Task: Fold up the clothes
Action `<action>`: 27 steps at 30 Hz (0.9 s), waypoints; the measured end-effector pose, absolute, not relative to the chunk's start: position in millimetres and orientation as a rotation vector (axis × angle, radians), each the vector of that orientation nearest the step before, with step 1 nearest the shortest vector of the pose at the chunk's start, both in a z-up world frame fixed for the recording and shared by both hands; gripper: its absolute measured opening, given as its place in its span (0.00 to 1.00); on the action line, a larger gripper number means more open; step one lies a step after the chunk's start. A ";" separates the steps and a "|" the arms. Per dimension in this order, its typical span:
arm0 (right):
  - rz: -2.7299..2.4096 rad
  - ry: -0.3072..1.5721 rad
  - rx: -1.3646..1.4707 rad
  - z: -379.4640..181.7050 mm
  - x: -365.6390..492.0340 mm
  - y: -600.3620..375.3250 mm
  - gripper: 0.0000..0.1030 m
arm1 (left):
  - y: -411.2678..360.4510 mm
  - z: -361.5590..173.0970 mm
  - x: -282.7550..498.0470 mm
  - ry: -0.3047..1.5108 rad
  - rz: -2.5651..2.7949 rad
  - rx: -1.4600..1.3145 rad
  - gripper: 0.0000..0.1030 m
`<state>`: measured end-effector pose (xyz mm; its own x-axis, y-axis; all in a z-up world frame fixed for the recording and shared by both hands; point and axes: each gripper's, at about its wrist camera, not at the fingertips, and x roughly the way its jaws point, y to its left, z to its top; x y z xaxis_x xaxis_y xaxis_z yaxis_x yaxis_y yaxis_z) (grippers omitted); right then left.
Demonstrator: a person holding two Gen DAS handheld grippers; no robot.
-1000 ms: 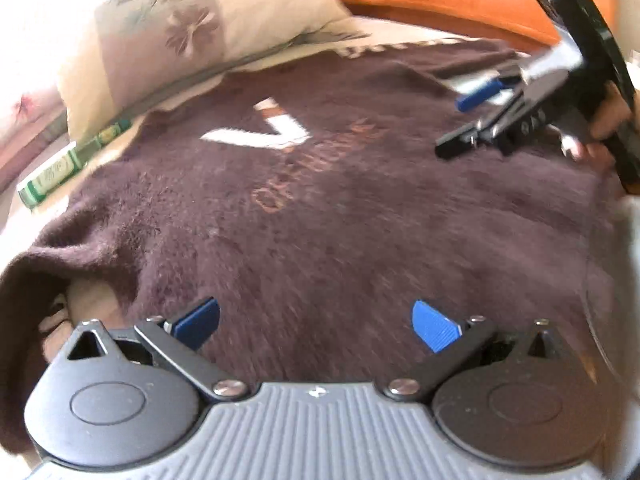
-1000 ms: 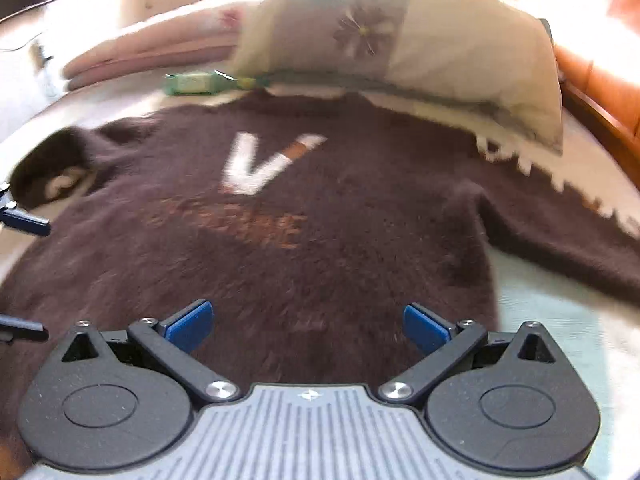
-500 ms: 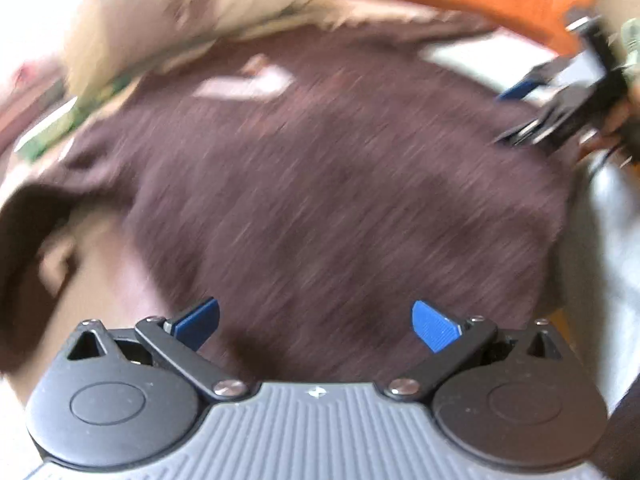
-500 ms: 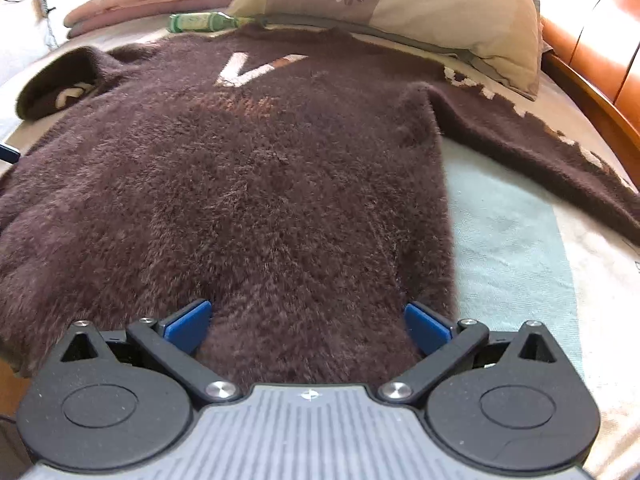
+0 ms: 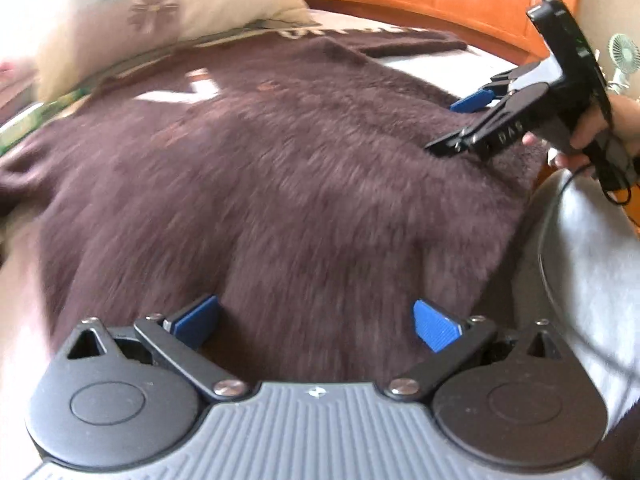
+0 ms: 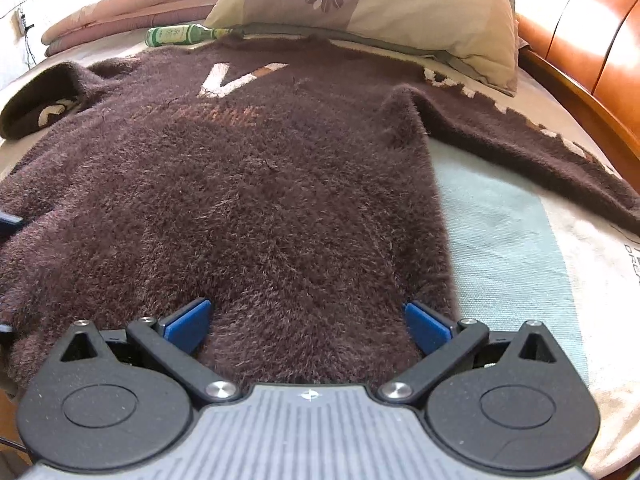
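A fuzzy dark brown sweater [image 6: 256, 184] lies spread flat, front up, on a bed [image 6: 504, 232]. A white letter V [image 6: 236, 78] sits high on its chest, with faint orange lettering just below. One sleeve [image 6: 520, 144] stretches out to the right along the bed, with white markings along it; the other sleeve [image 6: 36, 108] is bunched at the far left.

The right gripper [image 6: 308, 324] is at the sweater's hem, near its right corner, jaws spread wide with the blue pads [image 6: 188, 326] on either side of the fabric (nothing is pinched). The left gripper [image 5: 316, 322] is likewise at the hem further left, jaws wide apart over the knit; that view is motion-blurred. In it the right gripper appears from the side, held by a hand [image 5: 600, 128].

Beyond the collar lies a cream pillow [image 6: 380, 4] with a purple flower, touching the neckline. A green bottle [image 6: 180, 35] lies on its side just left of it. A wooden headboard [image 6: 580, 40] runs along the right.
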<state>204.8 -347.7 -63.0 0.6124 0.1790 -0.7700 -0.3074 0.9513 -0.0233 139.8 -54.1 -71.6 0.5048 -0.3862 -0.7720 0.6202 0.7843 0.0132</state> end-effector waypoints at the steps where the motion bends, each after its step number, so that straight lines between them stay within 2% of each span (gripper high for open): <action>1: 0.283 0.863 -0.156 -63.3 204.3 -348.3 1.00 | -50.9 -71.8 131.9 0.848 -0.602 0.312 0.99; 4: 0.282 0.854 -0.151 -63.9 203.4 -349.1 1.00 | -44.9 -66.8 115.0 0.856 -0.579 0.354 0.99; 11: 0.276 0.898 -0.176 -52.2 204.9 -341.6 1.00 | -57.7 -44.2 145.2 0.803 -0.543 0.295 0.99; 14: 0.384 0.820 -0.183 -35.3 188.3 -328.2 1.00 | -55.3 -64.2 161.8 0.895 -0.459 0.298 1.00; 18: 0.540 0.764 -0.222 -32.1 173.2 -297.1 1.00 | -44.1 -64.9 152.0 0.879 -0.489 0.269 0.99; 22: 0.561 0.873 -0.293 -59.2 165.7 -288.9 1.00 | -38.0 -65.0 146.1 0.890 -0.493 0.259 0.99; 24: 0.559 0.857 -0.213 -60.2 153.6 -312.9 1.00 | -35.1 -66.1 142.2 0.877 -0.493 0.256 0.99; 27: 0.491 0.881 -0.242 -59.0 133.6 -332.7 1.00 | -33.7 -67.1 139.3 0.863 -0.487 0.248 0.99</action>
